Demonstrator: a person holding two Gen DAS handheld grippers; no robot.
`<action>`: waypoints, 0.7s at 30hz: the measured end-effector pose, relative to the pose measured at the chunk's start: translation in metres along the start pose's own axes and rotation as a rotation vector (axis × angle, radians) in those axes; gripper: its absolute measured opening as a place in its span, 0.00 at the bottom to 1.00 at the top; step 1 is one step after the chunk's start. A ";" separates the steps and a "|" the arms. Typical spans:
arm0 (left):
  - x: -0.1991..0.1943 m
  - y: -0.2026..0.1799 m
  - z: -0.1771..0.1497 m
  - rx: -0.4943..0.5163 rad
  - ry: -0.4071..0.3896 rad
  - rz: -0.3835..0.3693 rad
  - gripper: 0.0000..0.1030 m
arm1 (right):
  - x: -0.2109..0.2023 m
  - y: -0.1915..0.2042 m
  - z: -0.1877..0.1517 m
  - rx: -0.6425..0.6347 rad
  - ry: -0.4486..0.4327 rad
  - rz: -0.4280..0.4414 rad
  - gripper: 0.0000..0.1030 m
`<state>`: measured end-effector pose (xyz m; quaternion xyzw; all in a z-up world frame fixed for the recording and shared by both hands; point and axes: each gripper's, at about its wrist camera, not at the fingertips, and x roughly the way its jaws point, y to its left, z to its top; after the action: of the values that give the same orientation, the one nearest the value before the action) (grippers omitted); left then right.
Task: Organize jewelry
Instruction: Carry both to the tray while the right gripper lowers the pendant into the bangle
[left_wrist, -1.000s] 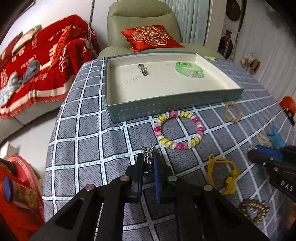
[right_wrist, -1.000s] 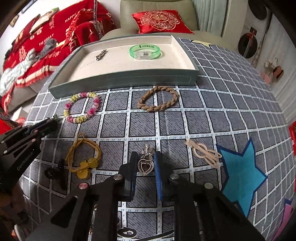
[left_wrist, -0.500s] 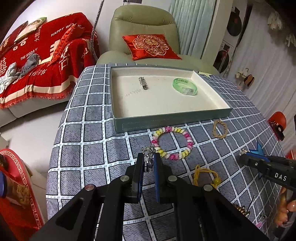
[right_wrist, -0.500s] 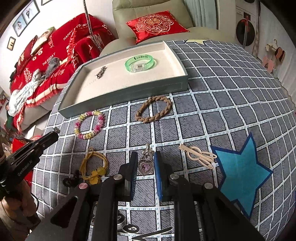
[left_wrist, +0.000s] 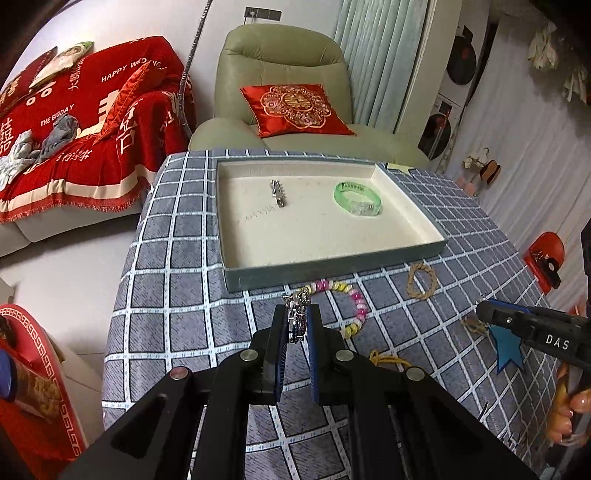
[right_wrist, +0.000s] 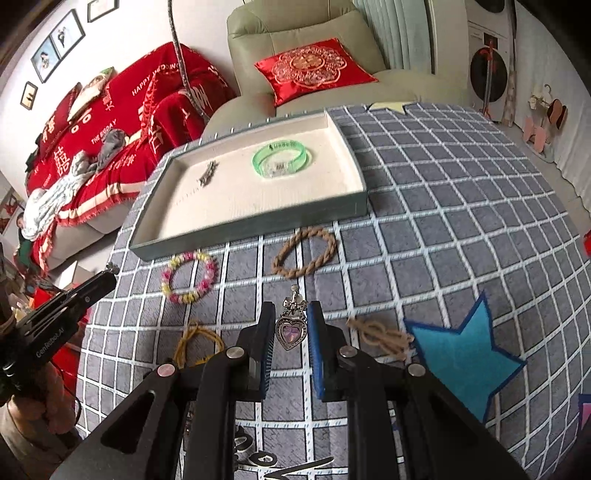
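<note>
My left gripper (left_wrist: 296, 325) is shut on a silver earring (left_wrist: 296, 314), held above the checked cloth short of the grey tray (left_wrist: 332, 267). My right gripper (right_wrist: 291, 323) is shut on a heart pendant earring (right_wrist: 291, 328), also held above the cloth. The tray holds a green bracelet (left_wrist: 357, 198) and a silver clip (left_wrist: 279, 192). In the right wrist view the tray (right_wrist: 251, 225) is ahead with the green bracelet (right_wrist: 280, 160) inside. The left gripper (right_wrist: 107, 275) shows at that view's left.
On the cloth lie a pink-yellow bead bracelet (right_wrist: 188, 277), a brown braided ring (right_wrist: 304, 253), a yellow cord band (right_wrist: 197, 343), a tan hair clip (right_wrist: 382, 338) and a blue star patch (right_wrist: 458, 354). An armchair (left_wrist: 291, 92) stands behind the table.
Both grippers have risen higher above the cloth, each still holding its earring. The tray and the loose jewelry have not moved.
</note>
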<state>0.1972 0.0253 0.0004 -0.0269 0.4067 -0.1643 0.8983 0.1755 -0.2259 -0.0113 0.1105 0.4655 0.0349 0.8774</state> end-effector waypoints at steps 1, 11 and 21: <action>-0.001 0.001 0.002 -0.005 -0.003 -0.003 0.25 | -0.002 -0.001 0.005 0.002 -0.004 0.008 0.19; -0.013 0.008 0.041 -0.008 -0.066 0.010 0.25 | -0.018 -0.003 0.057 -0.048 -0.061 0.015 0.19; 0.003 0.007 0.097 -0.002 -0.086 0.009 0.25 | -0.009 0.008 0.118 -0.094 -0.089 0.038 0.19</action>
<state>0.2722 0.0223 0.0617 -0.0329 0.3679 -0.1588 0.9156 0.2681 -0.2391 0.0622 0.0794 0.4216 0.0685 0.9007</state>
